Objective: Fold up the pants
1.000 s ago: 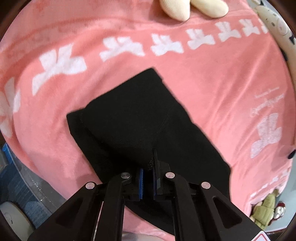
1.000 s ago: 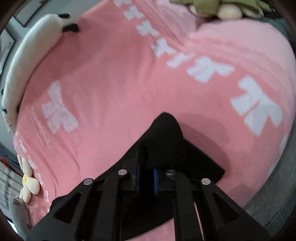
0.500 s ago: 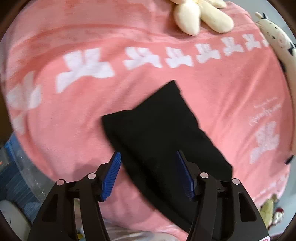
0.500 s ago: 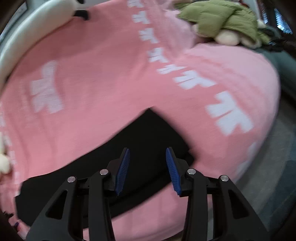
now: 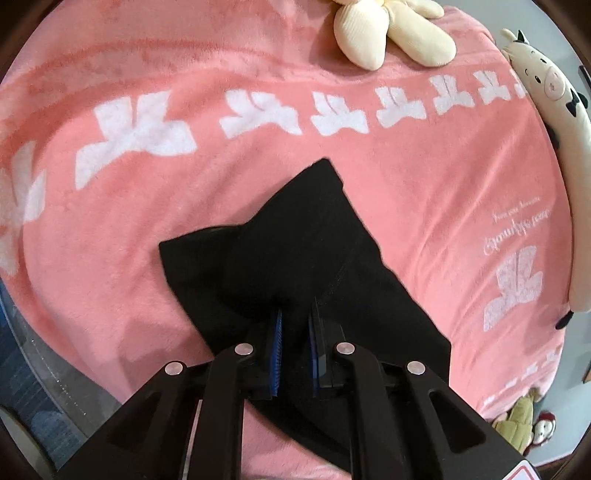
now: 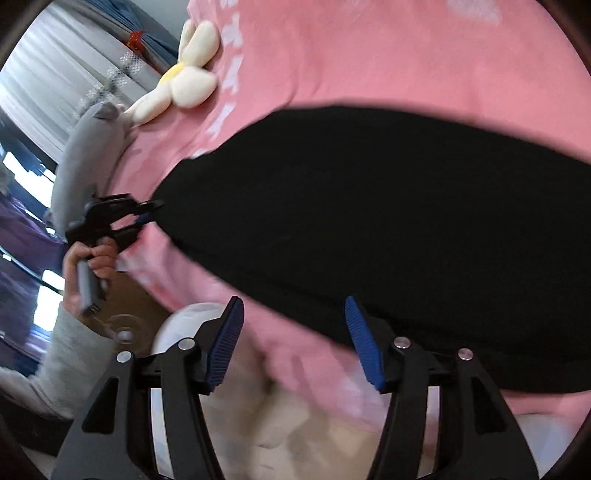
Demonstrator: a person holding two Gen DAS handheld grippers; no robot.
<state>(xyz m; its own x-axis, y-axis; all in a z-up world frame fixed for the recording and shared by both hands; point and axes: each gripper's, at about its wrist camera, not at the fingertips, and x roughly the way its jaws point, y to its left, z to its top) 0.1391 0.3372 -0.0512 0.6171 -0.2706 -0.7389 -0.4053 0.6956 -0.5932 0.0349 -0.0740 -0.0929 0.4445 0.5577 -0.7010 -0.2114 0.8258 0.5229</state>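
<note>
The black pants (image 5: 295, 258) lie folded on a pink blanket (image 5: 443, 184) with white bow prints. My left gripper (image 5: 295, 332) is shut on the near edge of the pants, black cloth pinched between its blue pads. In the right wrist view the pants (image 6: 388, 221) spread wide across the blanket (image 6: 369, 48). My right gripper (image 6: 295, 343) is open and empty, just short of the pants' near edge at the bed's edge. The left gripper (image 6: 147, 214) also shows there, at the pants' left end, held by a hand.
A cream flower plush (image 5: 388, 33) lies at the blanket's far edge, also in the right wrist view (image 6: 184, 74). A long cow plush (image 5: 554, 147) runs along the right side. A grey plush (image 6: 85, 155) lies by the bed's corner. Small toys (image 5: 524, 424) sit at lower right.
My left gripper opened, then shut again on the pants' near edge. My right gripper let go of the pants, opened wide and swung around to face the pants from the bed's edge.
</note>
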